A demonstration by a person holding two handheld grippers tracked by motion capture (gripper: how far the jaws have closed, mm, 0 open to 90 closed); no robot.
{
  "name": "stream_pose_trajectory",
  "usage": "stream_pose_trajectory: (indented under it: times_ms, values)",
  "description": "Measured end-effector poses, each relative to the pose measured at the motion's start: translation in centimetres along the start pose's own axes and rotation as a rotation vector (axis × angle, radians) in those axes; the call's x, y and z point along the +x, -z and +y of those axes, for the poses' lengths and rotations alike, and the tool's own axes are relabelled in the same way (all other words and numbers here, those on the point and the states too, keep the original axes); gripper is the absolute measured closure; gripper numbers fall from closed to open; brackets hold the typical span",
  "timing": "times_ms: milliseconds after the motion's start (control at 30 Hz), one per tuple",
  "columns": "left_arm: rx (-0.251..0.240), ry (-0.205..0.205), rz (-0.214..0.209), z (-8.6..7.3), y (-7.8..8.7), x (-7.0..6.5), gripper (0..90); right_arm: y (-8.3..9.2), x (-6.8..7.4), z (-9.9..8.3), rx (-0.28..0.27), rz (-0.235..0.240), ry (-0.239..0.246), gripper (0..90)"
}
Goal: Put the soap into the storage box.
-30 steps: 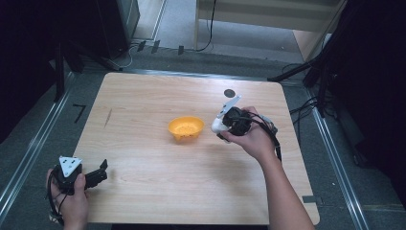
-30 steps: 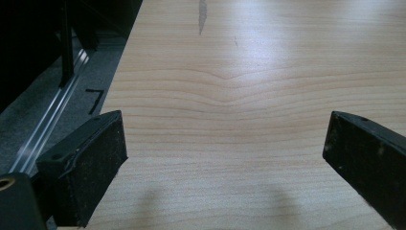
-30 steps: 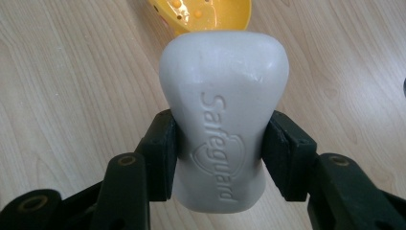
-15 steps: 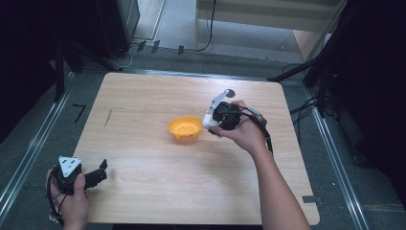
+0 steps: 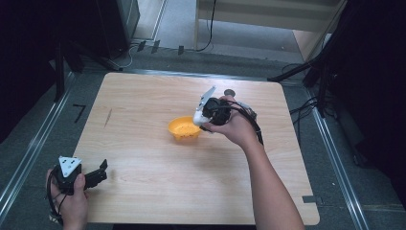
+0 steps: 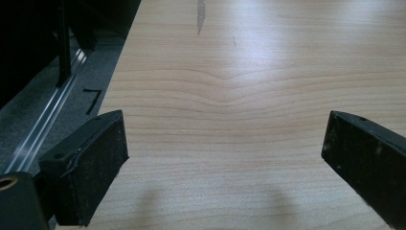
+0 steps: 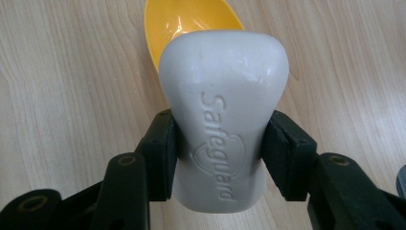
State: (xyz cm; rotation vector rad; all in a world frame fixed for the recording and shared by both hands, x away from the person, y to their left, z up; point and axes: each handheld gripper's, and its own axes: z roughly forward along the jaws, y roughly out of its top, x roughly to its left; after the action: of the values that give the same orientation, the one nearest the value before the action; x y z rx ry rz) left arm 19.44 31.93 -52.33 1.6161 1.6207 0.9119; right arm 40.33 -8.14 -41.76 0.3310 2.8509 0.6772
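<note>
White soap, stamped with a brand name, sits clamped between the two black jaws of your right tool, which press on its narrow sides; its rounded end sticks out well past the jaw tips. Just beyond that end, and partly hidden behind it, lies the orange bowl on the pale wooden table. From the high view, your right tool is held above the table with the soap beside the bowl's rim. Your left tool has its jaws spread wide apart with bare table between them, and it sits near the table's front left corner.
</note>
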Motion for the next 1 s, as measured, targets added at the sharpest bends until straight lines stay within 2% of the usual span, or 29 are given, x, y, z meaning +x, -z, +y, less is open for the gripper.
stream_pose_trajectory:
  times_ms: [400, 600, 767, 800, 1000]
  values:
    - [-0.003, -0.007, -0.008, 0.0, 0.0, 0.0, 2.1, -0.9, -0.4, 1.8, 0.029, 0.016, 0.083, 51.4]
    - [-0.001, -0.004, -0.009, 0.0, 0.0, 0.0, 2.1, -1.5, -0.6, 2.5, 0.017, 0.033, 0.117, 51.3]
    - [-0.001, -0.004, -0.01, 0.0, 0.0, 0.0, 2.1, -2.1, -0.6, 2.7, 0.027, 0.02, 0.151, 51.3]
    - [-0.001, -0.003, -0.01, 0.0, 0.0, 0.0, 2.1, -2.5, -0.7, 2.7, 0.03, 0.022, 0.176, 51.3]
    - [-0.002, 0.001, -0.011, 0.0, 0.0, 0.0, 2.1, -3.1, -0.7, 3.6, 0.053, 0.023, 0.236, 51.3]
